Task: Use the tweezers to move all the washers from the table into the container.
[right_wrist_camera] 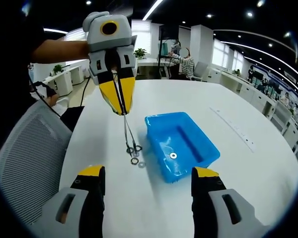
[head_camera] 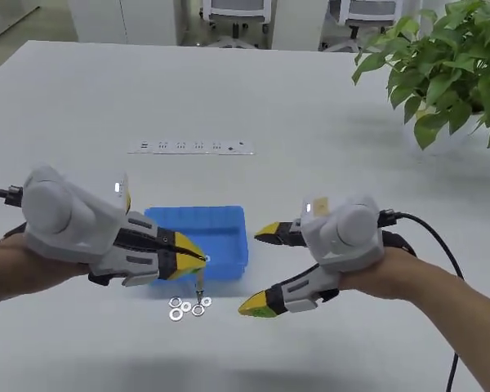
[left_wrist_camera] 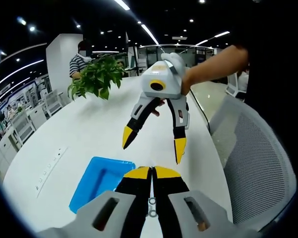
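Note:
My left gripper [head_camera: 202, 260] is shut on thin metal tweezers [head_camera: 200, 282]. The tweezers point down, and their tips are among several small metal washers [head_camera: 186, 308] on the white table, just in front of the blue container [head_camera: 229, 268]. I cannot tell if the tips hold a washer. In the right gripper view, the tweezers [right_wrist_camera: 127, 131] reach the washers [right_wrist_camera: 134, 154] left of the container [right_wrist_camera: 201, 146], and one washer [right_wrist_camera: 173, 155] lies inside it. My right gripper [head_camera: 254, 271] hovers open to the right of the container, holding nothing. It also appears in the left gripper view [left_wrist_camera: 153, 151].
A flat socket strip [head_camera: 192, 147] is set into the table beyond the container. A green potted plant [head_camera: 453, 65] stands at the far right. A mesh office chair [right_wrist_camera: 30, 153] is at the table's near edge. People sit at desks in the background.

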Demonstrator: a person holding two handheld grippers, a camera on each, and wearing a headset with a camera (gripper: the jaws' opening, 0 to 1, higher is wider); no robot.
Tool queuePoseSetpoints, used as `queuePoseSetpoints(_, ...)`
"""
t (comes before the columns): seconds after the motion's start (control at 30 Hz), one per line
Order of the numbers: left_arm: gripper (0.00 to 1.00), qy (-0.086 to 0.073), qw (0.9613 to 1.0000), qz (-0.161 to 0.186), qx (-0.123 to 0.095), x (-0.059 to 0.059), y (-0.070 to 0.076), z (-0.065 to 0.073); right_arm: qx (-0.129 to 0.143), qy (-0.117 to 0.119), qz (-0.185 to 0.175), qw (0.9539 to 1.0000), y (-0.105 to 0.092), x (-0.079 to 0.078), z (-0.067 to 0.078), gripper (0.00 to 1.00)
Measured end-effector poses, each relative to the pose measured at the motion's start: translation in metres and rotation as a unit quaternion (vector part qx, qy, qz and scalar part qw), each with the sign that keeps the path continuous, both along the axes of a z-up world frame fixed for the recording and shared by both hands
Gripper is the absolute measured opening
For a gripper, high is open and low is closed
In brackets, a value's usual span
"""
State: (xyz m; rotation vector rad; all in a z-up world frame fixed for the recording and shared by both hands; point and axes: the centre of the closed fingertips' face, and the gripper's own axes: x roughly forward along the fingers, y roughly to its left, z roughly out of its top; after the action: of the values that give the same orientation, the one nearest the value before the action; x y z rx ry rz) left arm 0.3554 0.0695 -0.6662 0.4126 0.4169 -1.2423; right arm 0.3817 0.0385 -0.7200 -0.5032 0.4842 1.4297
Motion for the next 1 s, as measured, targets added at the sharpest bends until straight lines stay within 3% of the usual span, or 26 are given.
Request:
queuePoseSetpoints(0.33,0.05,0.012,0.9999,-0.008,0.005,-0.002,-0.004,-0.013,-0.009,0.003,0.005,0.9999,-0.002,-0.003,-0.008,0.71)
queuePoseSetpoints(1.0,0.05,0.016,0.9999,-0.002,0.0,-0.001,-0.001,-0.021,-0.013,0.015,0.021,0.9996,0.006,-0.015,-0.017,0.69)
